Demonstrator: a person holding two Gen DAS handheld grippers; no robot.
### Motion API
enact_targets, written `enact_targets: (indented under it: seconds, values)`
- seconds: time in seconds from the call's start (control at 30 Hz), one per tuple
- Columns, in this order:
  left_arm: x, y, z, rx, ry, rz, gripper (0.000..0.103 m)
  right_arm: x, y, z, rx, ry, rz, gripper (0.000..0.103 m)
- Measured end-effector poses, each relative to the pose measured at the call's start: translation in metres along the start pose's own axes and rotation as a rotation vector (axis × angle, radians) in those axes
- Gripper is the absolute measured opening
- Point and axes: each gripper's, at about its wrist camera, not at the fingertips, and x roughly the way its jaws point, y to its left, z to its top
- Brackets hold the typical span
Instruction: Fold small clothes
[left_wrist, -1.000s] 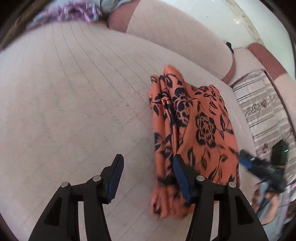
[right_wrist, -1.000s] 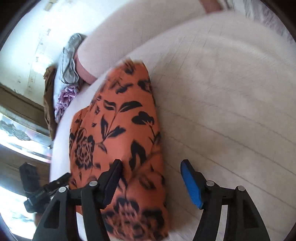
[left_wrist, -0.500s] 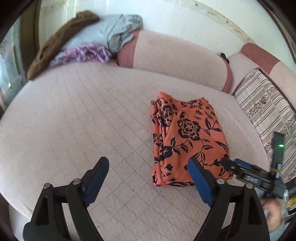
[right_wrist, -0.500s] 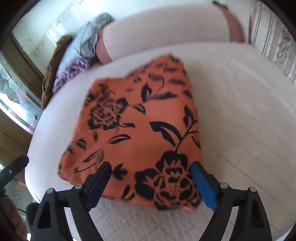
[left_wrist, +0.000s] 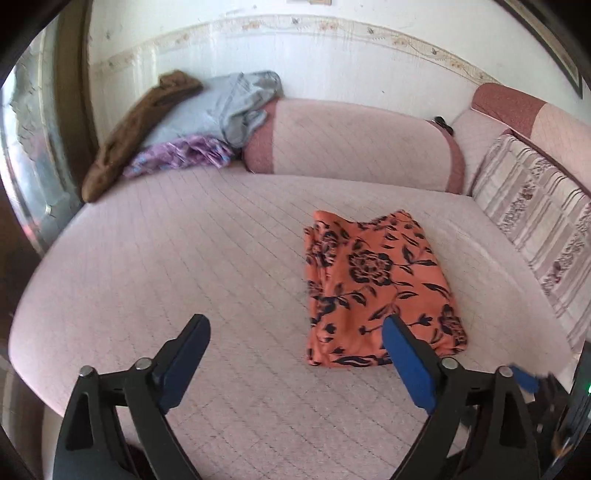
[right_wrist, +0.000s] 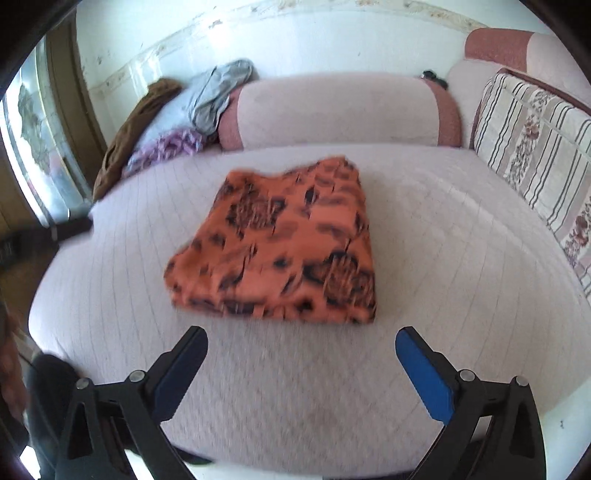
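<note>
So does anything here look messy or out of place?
The orange floral garment lies folded flat on the sofa seat. Only the loose clothes pile heaped at the seat's far left corner looks untidy. Both grippers are open, holding nothing.

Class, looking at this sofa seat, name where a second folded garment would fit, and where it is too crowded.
Free: the broad seat cushion left of the orange floral garment, and the strip in front of it. Crowded: the back left corner, where the brown, grey and purple clothes pile up.
</note>
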Motion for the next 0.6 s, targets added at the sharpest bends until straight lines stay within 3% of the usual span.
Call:
enact_targets:
  seconds: [0.1,0.2,0.33,0.6]
  values:
    - [-0.002,0.0,-0.01,0.001,-0.033,0.109,0.099,0.007,0.008,-0.018,-0.022,0.053,-0.008,0.103]
    - [-0.002,0.001,-0.011,-0.009,-0.015,0.08,0.099,0.007,0.013,-0.019,-0.064,0.066,-0.035,0.103]
    - [-0.006,-0.008,-0.003,-0.005,0.002,0.019,0.1,-0.008,0.005,0.002,-0.048,0.004,-0.094,0.103]
    - [-0.009,-0.039,0.009,0.064,0.0,0.033,0.103,-0.014,-0.014,0.021,-0.04,-0.004,-0.132,0.103]
